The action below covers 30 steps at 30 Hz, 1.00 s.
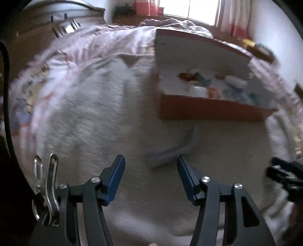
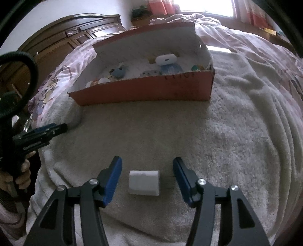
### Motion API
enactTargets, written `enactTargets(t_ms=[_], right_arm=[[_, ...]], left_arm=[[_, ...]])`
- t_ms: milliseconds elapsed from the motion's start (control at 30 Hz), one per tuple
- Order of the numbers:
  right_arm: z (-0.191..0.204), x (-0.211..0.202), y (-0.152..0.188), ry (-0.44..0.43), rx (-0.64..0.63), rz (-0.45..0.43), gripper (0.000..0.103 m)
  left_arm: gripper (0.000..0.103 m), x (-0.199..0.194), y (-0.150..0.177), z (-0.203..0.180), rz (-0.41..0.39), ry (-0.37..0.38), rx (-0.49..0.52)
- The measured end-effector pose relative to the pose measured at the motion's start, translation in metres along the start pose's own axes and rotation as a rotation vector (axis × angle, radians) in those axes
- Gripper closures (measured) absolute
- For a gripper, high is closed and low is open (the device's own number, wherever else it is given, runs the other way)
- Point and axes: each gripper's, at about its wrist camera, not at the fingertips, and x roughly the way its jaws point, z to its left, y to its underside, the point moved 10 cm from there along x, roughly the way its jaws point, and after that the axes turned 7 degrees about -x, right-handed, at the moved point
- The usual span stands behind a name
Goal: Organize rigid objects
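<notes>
An orange cardboard box (image 2: 151, 92) with a white inside stands on a cream towel (image 2: 236, 142) and holds several small items, among them a white oval case (image 2: 166, 59). My right gripper (image 2: 147, 159) is open, and a white block (image 2: 144, 182) lies on the towel between its blue pads with a gap on each side. In the blurred left wrist view my left gripper (image 1: 151, 158) is open and holds nothing. A grey-blue bent object (image 1: 170, 151) lies on the towel just past its fingertips. The same box (image 1: 208, 107) sits beyond it to the right.
The towel covers a bed with a pink patterned quilt (image 2: 246, 43). A dark wooden headboard (image 2: 75, 32) stands at the back left and a bright window (image 1: 189, 9) behind. My left gripper (image 2: 41, 132), held by a hand (image 2: 22, 174), shows at the right wrist view's left edge.
</notes>
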Motion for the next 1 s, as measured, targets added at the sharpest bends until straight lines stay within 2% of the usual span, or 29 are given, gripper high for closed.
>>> enactTargets(t_ms=[133, 167, 233, 267, 500, 633, 700, 833, 1000], right_arm=[[0.001, -0.001, 0.000, 0.000, -0.002, -0.002, 0.043], [0.002, -0.002, 0.000, -0.001, -0.003, -0.003, 0.042], [0.001, -0.003, 0.000, 0.002, -0.004, -0.009, 0.040], [0.001, -0.004, 0.000, 0.002, -0.005, -0.010, 0.039], [0.000, -0.006, 0.001, 0.007, -0.008, -0.007, 0.039], [0.000, -0.008, 0.004, 0.003, -0.012, 0.006, 0.031], [0.003, -0.010, 0.008, -0.006, -0.021, 0.011, 0.031], [-0.002, -0.002, 0.018, 0.028, -0.018, 0.041, 0.031], [-0.005, -0.002, 0.019, 0.038, -0.007, 0.023, 0.031]], left_arm=[[0.044, 0.008, 0.003, -0.010, 0.039, 0.058, -0.052], [0.041, 0.011, 0.003, -0.012, 0.045, 0.065, -0.070], [0.028, 0.012, 0.004, -0.018, 0.030, 0.079, -0.089], [0.027, 0.012, 0.005, -0.023, 0.024, 0.089, -0.088], [0.027, 0.009, 0.013, -0.035, 0.021, 0.112, -0.096], [0.027, 0.003, 0.016, -0.036, 0.027, 0.134, -0.110], [0.027, 0.002, 0.022, -0.037, 0.041, 0.117, -0.097], [0.027, 0.000, 0.032, -0.036, 0.044, 0.080, -0.054], [0.029, -0.003, 0.037, -0.032, 0.044, 0.059, -0.024]])
